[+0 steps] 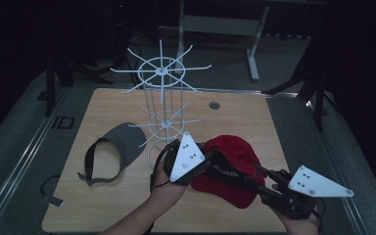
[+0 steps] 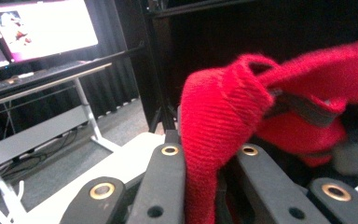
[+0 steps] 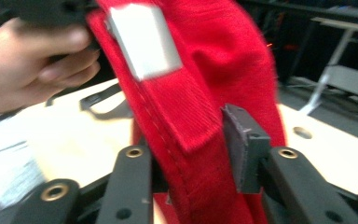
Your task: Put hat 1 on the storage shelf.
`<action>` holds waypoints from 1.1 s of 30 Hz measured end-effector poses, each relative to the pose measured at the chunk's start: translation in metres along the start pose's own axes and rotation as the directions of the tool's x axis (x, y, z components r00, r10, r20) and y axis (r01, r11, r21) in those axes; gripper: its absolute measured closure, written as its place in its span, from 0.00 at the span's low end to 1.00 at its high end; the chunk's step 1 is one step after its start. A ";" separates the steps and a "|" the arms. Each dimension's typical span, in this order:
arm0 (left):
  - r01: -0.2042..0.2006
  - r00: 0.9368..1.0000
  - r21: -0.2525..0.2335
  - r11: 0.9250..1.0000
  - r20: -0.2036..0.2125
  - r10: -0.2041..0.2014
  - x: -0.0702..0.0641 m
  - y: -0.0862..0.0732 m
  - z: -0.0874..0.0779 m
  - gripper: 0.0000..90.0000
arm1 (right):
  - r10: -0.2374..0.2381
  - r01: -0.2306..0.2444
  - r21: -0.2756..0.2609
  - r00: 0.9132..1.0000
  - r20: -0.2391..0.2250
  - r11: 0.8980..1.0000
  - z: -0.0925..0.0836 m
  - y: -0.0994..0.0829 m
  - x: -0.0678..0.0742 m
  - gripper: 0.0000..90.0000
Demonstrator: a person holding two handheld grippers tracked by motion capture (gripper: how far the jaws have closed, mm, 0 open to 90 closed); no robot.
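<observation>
Tabletop (image 1: 103, 205), light wood. White wire rack (image 1: 161, 98) stands at 12 o'clock of centre, upright. Red cap (image 1: 235, 169) at 4 o'clock of the rack base, lifted between both claws. Grey visor (image 1: 112, 152) lies flat at 9 o'clock of the cap, apart from it. Left claw (image 1: 206, 157) at the cap's 9 o'clock edge, clenched on a fold of red fabric (image 2: 214, 126). Right claw (image 1: 254, 169) comes in from 4 o'clock; cap band (image 3: 186, 116) sits between its jaws, right pad (image 3: 240, 140) off the cloth, grip released.
</observation>
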State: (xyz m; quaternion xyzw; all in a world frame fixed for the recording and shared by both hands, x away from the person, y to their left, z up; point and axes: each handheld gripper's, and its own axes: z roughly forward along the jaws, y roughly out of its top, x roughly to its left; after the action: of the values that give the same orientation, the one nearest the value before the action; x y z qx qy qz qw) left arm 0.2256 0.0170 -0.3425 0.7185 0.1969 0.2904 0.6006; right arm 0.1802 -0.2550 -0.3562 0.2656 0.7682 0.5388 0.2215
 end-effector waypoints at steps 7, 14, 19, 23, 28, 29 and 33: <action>0.028 0.999 -0.033 0.999 0.021 -0.028 0.011 -0.001 -0.006 0.98 | -0.014 0.015 0.002 0.993 -0.120 1.000 -0.012 0.001 0.007 0.56; 0.045 0.981 -0.086 0.995 0.192 -0.028 0.027 -0.012 -0.012 0.98 | -0.041 0.035 -0.051 0.989 -0.142 0.998 -0.026 0.012 0.006 0.53; 0.031 0.959 -0.070 0.997 0.283 -0.010 0.033 -0.016 -0.014 0.98 | -0.080 0.080 -0.008 0.991 -0.105 0.997 -0.013 0.019 0.000 0.55; 0.028 0.943 -0.053 0.998 0.334 -0.009 0.033 -0.017 -0.013 0.98 | -0.106 0.108 0.008 0.988 -0.111 0.994 0.003 0.024 -0.004 0.56; 0.023 0.921 -0.039 0.999 0.390 -0.006 0.028 -0.016 -0.010 0.98 | -0.128 0.135 0.027 0.978 -0.166 0.990 0.018 0.030 -0.003 0.59; 0.018 0.921 -0.040 0.999 0.389 -0.001 0.027 -0.016 -0.010 0.98 | -0.139 0.146 0.032 0.975 -0.171 0.989 0.019 0.031 -0.002 0.61; -0.003 0.916 -0.042 0.999 0.400 0.019 0.024 -0.013 -0.012 0.98 | -0.169 0.180 0.049 0.970 -0.177 0.982 0.020 0.033 0.002 0.79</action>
State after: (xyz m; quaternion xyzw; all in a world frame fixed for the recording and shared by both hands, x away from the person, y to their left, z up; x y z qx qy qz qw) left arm 0.2370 0.0440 -0.3498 0.7516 0.0599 0.1446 0.6408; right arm 0.1971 -0.2302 -0.3321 0.1563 0.8218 0.5131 0.1922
